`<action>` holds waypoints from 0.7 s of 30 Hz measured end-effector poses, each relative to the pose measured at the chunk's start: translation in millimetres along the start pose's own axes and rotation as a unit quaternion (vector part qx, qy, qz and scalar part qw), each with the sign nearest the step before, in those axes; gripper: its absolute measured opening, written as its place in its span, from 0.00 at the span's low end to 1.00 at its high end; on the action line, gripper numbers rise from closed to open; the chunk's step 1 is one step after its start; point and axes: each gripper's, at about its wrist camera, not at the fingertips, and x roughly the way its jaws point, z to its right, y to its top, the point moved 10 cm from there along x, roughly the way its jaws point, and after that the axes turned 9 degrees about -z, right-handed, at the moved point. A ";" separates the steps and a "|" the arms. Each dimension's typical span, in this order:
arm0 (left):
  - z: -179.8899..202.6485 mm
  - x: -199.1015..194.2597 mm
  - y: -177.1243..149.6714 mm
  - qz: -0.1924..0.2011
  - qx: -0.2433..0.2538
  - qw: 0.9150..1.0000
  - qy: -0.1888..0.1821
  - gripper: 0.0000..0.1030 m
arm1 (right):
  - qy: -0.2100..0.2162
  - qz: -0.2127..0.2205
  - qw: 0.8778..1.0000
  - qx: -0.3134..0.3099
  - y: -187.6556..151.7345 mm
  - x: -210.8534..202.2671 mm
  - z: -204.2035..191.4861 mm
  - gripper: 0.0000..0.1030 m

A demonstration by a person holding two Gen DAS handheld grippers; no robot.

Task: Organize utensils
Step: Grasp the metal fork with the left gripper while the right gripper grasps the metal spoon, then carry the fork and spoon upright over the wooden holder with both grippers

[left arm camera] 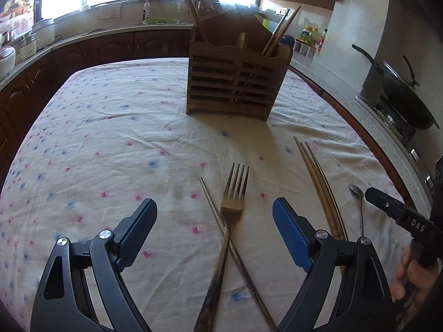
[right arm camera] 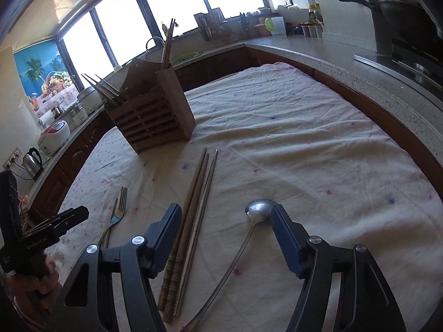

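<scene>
A wooden utensil holder [left arm camera: 232,83] [right arm camera: 155,121] stands on the flowered tablecloth [left arm camera: 110,138] with several chopsticks sticking out of it. My left gripper [left arm camera: 214,204] is open above a metal fork [left arm camera: 234,202] that a metal chopstick [left arm camera: 210,199] crosses. Both lie between its blue pads without touching them. My right gripper [right arm camera: 225,210] is open low over the cloth. Between its fingers lie a pair of wooden chopsticks [right arm camera: 193,193], a metal chopstick [right arm camera: 206,188] and a metal spoon [right arm camera: 259,207]. The spoon's bowl sits right beside the right-hand pad.
A dark wok [left arm camera: 401,94] sits on a stove on the stone counter [right arm camera: 360,63] along the table's right side. A rice cooker [right arm camera: 54,135] and kettle [right arm camera: 31,163] stand on the left counter. A hand [left arm camera: 409,276] holds the right gripper at the frame edge.
</scene>
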 end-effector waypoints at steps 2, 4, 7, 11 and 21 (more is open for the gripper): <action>6.0 10.0 4.6 -0.011 0.019 1.000 0.001 0.82 | -0.002 -0.017 1.000 0.010 -4.7 6.6 6.1 0.50; 9.9 19.7 10.1 -0.018 0.035 0.999 0.006 0.81 | 0.001 -0.033 0.999 0.018 -9.0 12.8 10.3 0.45; 12.7 36.0 17.3 -0.035 0.056 0.998 0.014 0.80 | 0.010 -0.049 0.998 0.024 -12.5 21.3 12.0 0.43; 16.9 59.7 15.9 -0.070 0.079 0.994 0.015 0.63 | 0.015 -0.053 0.998 0.022 -8.9 24.9 9.7 0.42; 18.9 58.2 17.9 -0.066 0.086 0.994 -0.017 0.17 | 0.028 -0.054 0.998 0.028 1.3 33.5 9.2 0.05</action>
